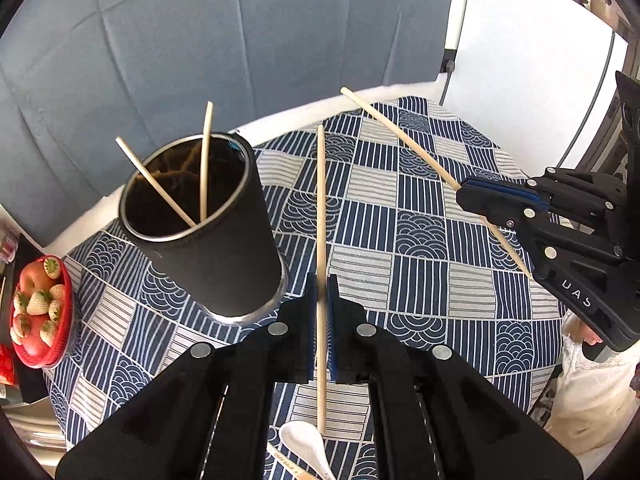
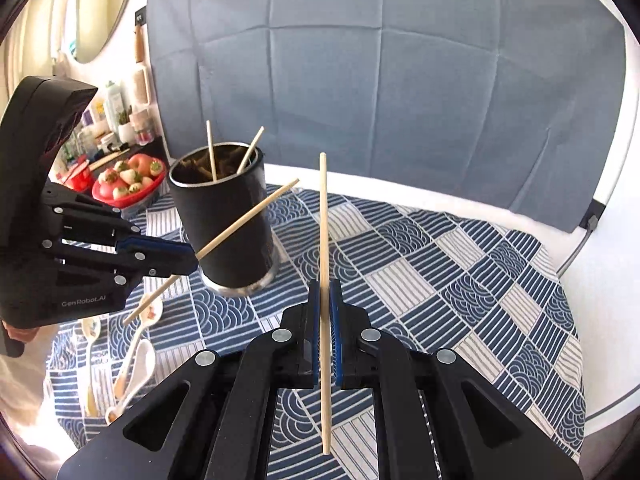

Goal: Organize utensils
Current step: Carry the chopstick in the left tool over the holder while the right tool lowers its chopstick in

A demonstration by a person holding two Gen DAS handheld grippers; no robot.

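A black metal-rimmed utensil cup (image 1: 208, 232) stands on the patterned tablecloth (image 1: 420, 240) with two chopsticks (image 1: 205, 160) in it; it also shows in the right wrist view (image 2: 228, 220). My left gripper (image 1: 322, 284) is shut on a wooden chopstick (image 1: 321, 200), held above the cloth just right of the cup. My right gripper (image 2: 325, 288) is shut on another chopstick (image 2: 323, 220). Each gripper shows in the other's view: the right gripper (image 1: 466, 192) with its chopstick (image 1: 400, 136), the left gripper (image 2: 194, 258) with its chopstick (image 2: 248, 216) in front of the cup.
A red bowl of strawberries and apples (image 1: 38, 312) sits left of the cup, also in the right wrist view (image 2: 130, 182). White ceramic spoons (image 2: 138, 368) lie on the cloth near the front left; one shows below my left gripper (image 1: 304, 446). A blue-grey backdrop (image 2: 380, 80) stands behind the table.
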